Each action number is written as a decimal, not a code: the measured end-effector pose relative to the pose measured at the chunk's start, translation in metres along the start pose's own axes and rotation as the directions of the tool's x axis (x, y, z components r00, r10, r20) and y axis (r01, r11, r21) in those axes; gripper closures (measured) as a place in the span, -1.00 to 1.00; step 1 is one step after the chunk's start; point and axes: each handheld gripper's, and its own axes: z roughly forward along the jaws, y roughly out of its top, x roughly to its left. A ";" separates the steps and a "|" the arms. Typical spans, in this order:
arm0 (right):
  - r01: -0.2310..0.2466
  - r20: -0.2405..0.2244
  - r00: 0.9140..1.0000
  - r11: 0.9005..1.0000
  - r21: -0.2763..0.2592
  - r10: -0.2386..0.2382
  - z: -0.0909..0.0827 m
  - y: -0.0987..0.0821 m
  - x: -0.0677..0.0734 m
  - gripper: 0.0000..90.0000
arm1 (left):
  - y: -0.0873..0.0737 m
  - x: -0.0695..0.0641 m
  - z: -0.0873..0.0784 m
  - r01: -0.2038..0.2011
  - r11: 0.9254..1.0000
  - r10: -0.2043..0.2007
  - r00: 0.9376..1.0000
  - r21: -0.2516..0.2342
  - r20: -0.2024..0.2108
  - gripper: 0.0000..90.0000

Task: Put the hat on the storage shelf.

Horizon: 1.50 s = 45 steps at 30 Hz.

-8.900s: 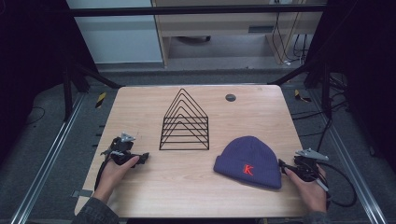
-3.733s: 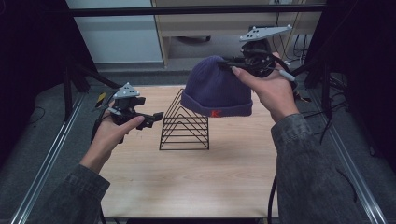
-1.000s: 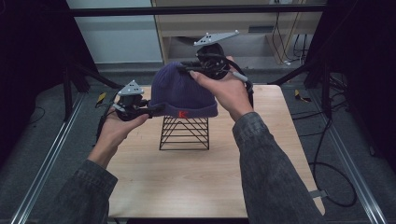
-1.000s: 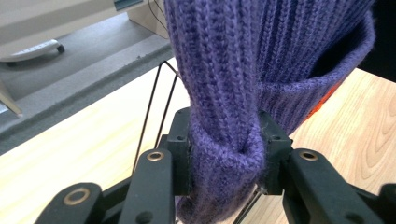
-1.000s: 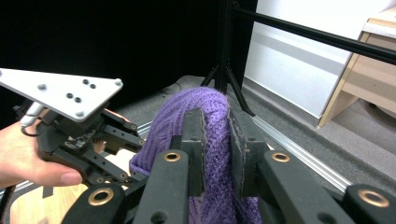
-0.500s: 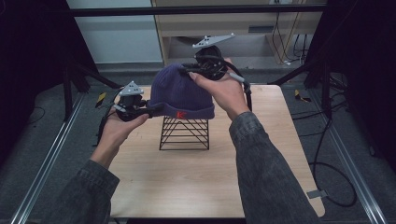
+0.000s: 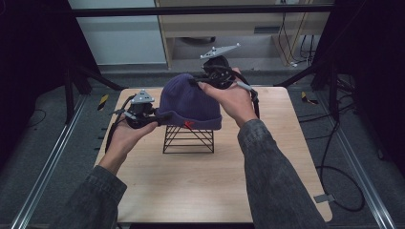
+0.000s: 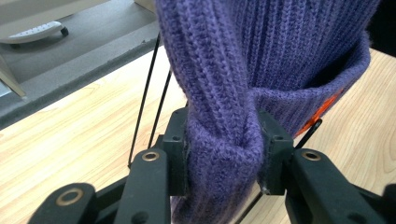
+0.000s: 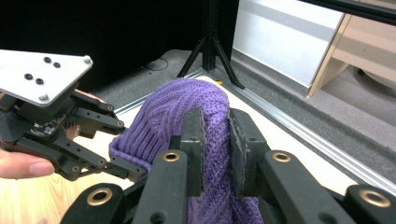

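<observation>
table (image 7: 200, 191): light wood, bare in front of the rack; the small dark disc seen near its far edge earlier can't be made out now behind the hat and hands.
wire rack (image 7: 188, 139): black triangular frame, standing where it did from the start, near the table's middle.
beanie (image 7: 190, 102): purple knit with a red mark at the cuff; lay flat on the table's right side at first, was then carried high, and now hangs directly over the rack, lower than half a second ago, its cuff at about the rack's peak.
right gripper (image 7: 216, 76): clenched on the crown of the beanie, holding it up from the far side.
left gripper (image 7: 157, 116): clamped on the folded cuff at the left, spreading the opening.
meaning: likely the hat is being draped over the rack; lowering is nearly begun, release not yet.
</observation>
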 end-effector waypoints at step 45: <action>0.015 -0.035 0.999 0.995 0.102 -0.011 0.018 -0.027 0.009 0.75 | -0.041 0.006 0.016 0.035 0.999 -0.036 0.999 0.040 0.017 0.33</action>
